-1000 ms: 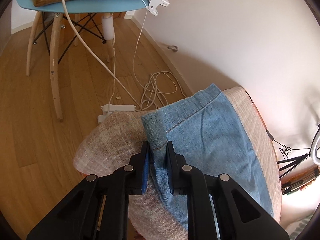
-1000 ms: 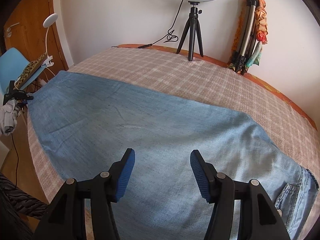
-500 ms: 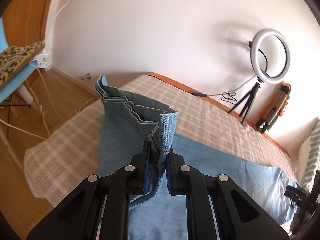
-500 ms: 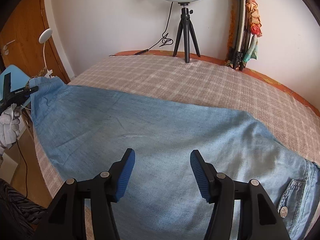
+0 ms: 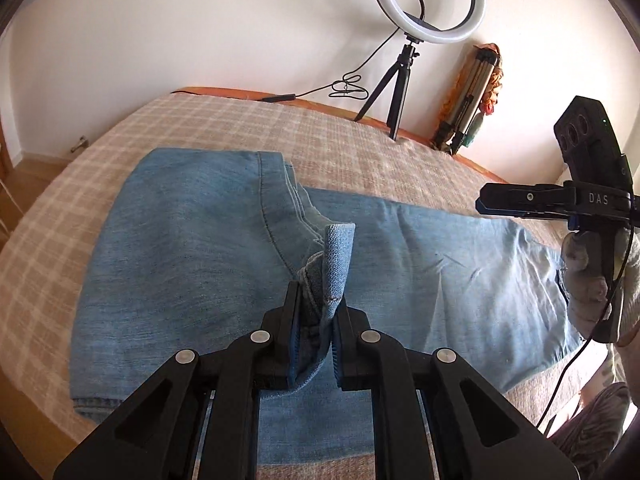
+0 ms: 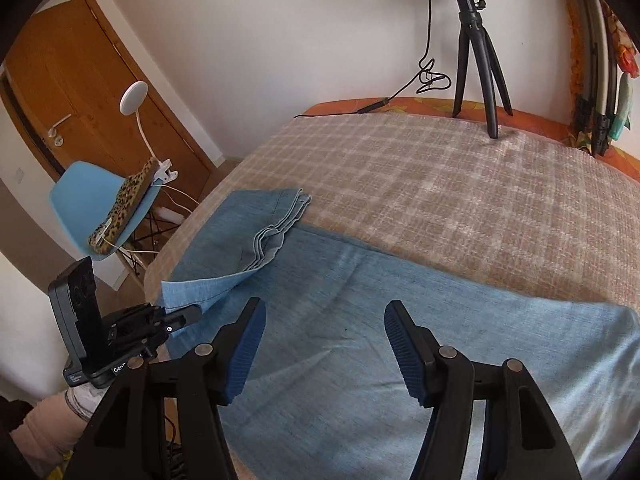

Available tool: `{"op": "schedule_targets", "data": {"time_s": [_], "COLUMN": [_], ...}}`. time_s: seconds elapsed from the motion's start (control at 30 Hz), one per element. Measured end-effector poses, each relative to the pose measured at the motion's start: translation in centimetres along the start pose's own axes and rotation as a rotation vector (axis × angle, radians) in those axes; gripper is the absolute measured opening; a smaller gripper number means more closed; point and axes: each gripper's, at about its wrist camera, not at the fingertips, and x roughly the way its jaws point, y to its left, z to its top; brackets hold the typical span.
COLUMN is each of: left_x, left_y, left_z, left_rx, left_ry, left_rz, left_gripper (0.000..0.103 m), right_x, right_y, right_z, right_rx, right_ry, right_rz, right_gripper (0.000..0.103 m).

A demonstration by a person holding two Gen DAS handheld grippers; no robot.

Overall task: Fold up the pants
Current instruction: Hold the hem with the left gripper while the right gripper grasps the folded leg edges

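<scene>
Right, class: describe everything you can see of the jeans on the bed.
The jeans are light blue denim, lying across the checked blanket. The leg end with its stacked hems is folded back over the rest. The left gripper is shut on a bunched hem corner, holding it up. The right gripper hovers above the flat cloth, jaws opening, nothing between them.

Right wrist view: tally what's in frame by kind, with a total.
Jeans: 1
Hand-held gripper: 2, the right hand-held gripper with jaws opening, nothing between them, and the left hand-held gripper clamped on the hem
Ring light tripod: 1
Chair: 1
Clip lamp: 1
Door: 1
Total: 7
</scene>
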Motion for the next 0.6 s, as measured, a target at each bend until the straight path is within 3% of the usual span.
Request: {"op": "schedule_targets", "data": {"time_s": [0.23,0.37,0.47,0.5,0.57,0.6], "left_x": [-2.4,-3.0,-3.0,-3.0,-2.8,-2.7], "left_y": [0.2,0.1,0.1,0.0,-0.2,-0.2], "left_z": [0.9,0.6,0.3,0.1,-0.2,-0.3], "left_rx": [-0.016,-0.001,0.007,0.008,0.016,0.017], "left_ry": [-0.07,-0.075,-0.064,-0.058,-0.046,-0.041], "left_rz": [-0.039,-0.053,-0.068,-0.073,-0.076,-0.08], "left_gripper": [0.011,0.011,0.011,0.011,0.011,0.011], "right_x": [9.3,13.7,16.0,16.5,16.9,16.8], "right_y": [1.7,0.8,1.1,1.3,1.9,2.3], "right_z": [3.7,4.8,5.4,5.5,5.9,6.0], "right_rx": [0.119,0.279,0.316,0.317,0.301,0.283], "right_ry": [0.116,0.161,0.168,0.166,0.169,0.164], "right_rz": [0.098,0.216,0.222,0.227,0.199,0.181], "right_gripper": [0.066,0.067,0.065,0.058,0.027,0.02]}}
